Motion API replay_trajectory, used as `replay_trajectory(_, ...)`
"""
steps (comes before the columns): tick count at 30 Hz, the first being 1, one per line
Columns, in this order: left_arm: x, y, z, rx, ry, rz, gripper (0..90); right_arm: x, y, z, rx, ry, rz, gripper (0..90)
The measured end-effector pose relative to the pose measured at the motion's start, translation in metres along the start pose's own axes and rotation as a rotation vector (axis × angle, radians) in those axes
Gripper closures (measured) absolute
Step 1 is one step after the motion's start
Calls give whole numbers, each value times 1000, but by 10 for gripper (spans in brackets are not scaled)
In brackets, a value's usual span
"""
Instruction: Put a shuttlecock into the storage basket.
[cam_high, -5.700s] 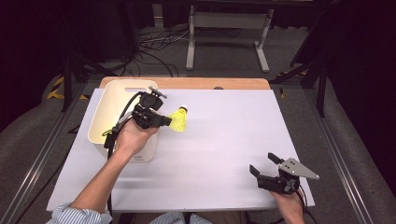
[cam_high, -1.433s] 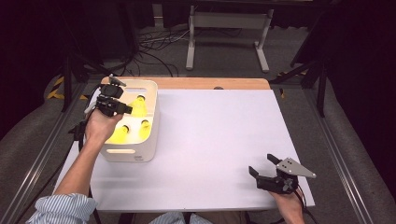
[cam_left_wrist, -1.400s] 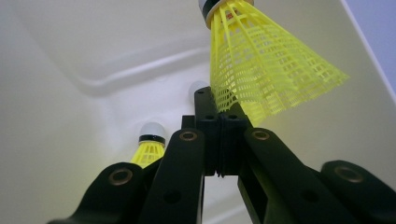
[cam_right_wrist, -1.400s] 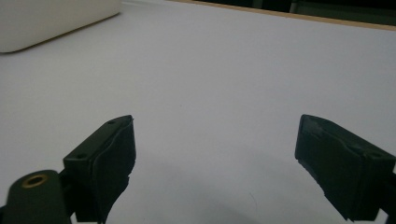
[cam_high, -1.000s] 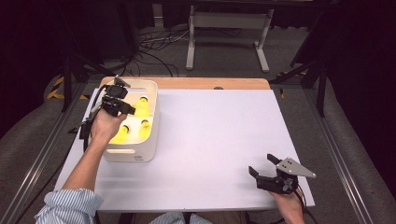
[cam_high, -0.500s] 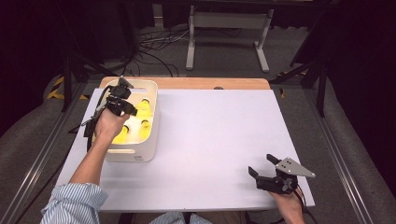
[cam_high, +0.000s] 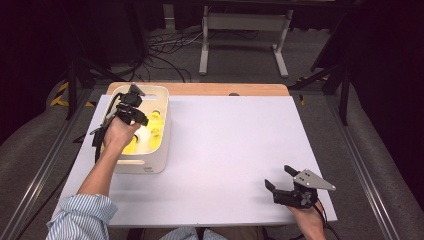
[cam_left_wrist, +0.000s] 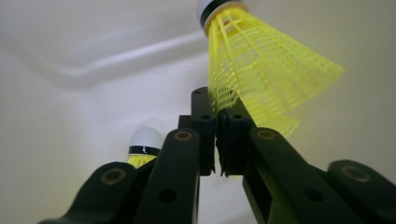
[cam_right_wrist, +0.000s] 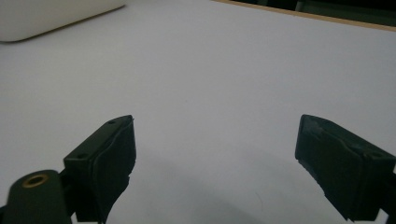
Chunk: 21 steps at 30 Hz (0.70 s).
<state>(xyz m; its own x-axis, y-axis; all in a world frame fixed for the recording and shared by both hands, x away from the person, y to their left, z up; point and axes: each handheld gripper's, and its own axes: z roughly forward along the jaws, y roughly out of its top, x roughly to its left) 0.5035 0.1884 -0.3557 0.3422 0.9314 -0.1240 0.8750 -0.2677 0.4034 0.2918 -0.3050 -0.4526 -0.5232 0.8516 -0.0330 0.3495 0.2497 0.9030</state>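
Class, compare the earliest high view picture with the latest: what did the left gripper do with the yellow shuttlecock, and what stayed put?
The left gripper carried the yellow shuttlecock from above the table into the white bin. Its jaws have just been opening a little, with the shuttlecock's skirt at the tips. The right gripper stayed open at the near right.

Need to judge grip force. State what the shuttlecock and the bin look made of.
Shuttlecock: the yellow skirt looks like thin moulded plastic, a see-through mesh of ribs; the cap is white with a black band, material unclear. Bin: likely rigid plastic, white, smooth and faintly glossy, with rounded corners.
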Motion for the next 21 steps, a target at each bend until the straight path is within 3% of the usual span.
replay_trajectory(3,-2,-1,-2,-6,3,8,658,2,1,1,3,2,-20,129)
replay_trajectory(6,-2,-1,-3,-13,7,6,597,2,0,0,3,2,-16,129)
replay_trajectory(21,3,-5,-18,-46,-1,-17,393,1,0,1,3,3,-13,129)
